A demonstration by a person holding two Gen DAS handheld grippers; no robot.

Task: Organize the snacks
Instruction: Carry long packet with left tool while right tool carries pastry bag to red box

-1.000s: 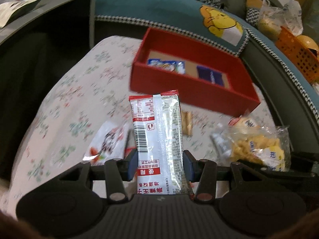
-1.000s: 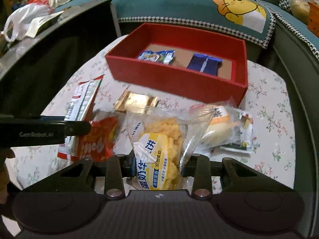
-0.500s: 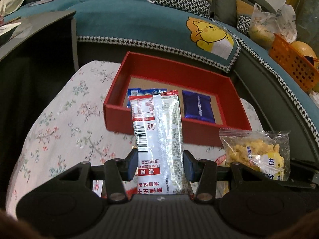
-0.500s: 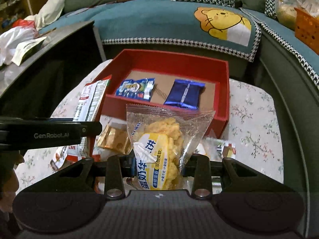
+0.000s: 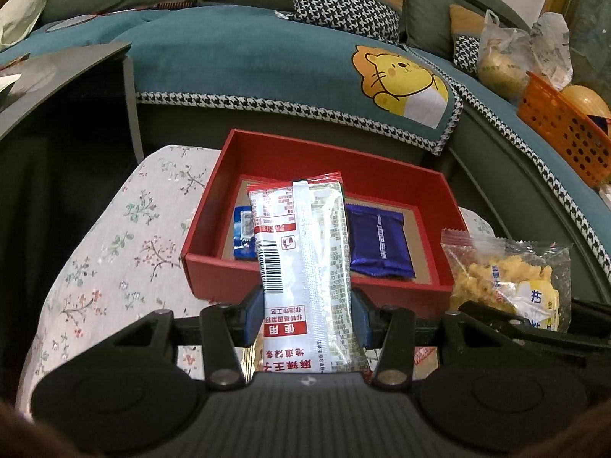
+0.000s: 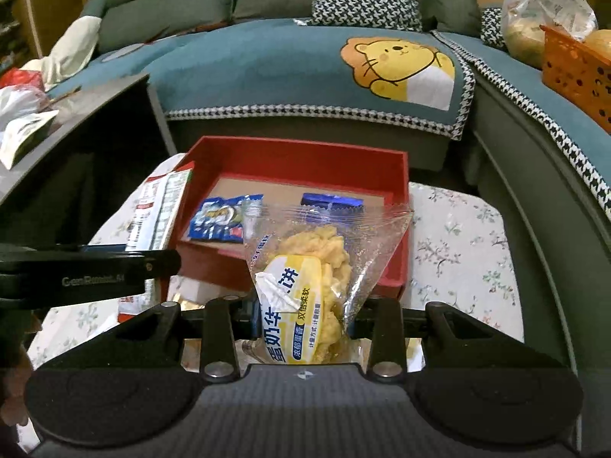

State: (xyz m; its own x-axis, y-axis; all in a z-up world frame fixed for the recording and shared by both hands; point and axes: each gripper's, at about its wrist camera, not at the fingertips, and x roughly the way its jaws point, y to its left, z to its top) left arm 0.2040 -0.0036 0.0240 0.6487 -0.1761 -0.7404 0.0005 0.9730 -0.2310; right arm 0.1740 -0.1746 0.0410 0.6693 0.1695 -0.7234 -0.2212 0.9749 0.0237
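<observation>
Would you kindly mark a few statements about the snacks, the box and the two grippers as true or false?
1. The left gripper holds a red and silver packet. True.
2. The red box is empty. False: a blue packet and a purple packet lie in it.
3. The right gripper holds a clear bag of yellow pastry. True.
4. The box sits on the sofa. False: it rests on the floral cloth.

I count one red box (image 5: 313,286), two packets inside it: one light blue packet (image 6: 217,223) and one dark blue packet (image 5: 380,242). I hold one silver-red sachet (image 5: 305,267) and one clear biscuit bag (image 6: 317,267).
</observation>
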